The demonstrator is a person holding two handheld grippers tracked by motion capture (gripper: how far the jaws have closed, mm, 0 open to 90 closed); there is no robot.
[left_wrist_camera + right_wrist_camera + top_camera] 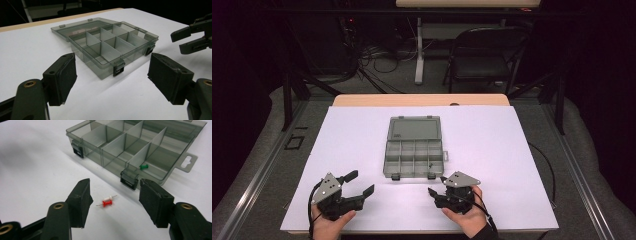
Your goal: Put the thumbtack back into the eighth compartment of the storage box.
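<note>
Two pins, one red (108,203) and one white (108,198), lie side by side on the bench (492,145) between the released right tool's (113,202) jaws, just near the open box (414,156). A third, green pin (143,166) lies in its near right compartment. The left tool (360,184) hovers released, near left.

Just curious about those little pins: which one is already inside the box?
The green push pin. It lies in a near corner compartment of the open organizer box, while the red push pin and white push pin lie outside on the table.
</note>
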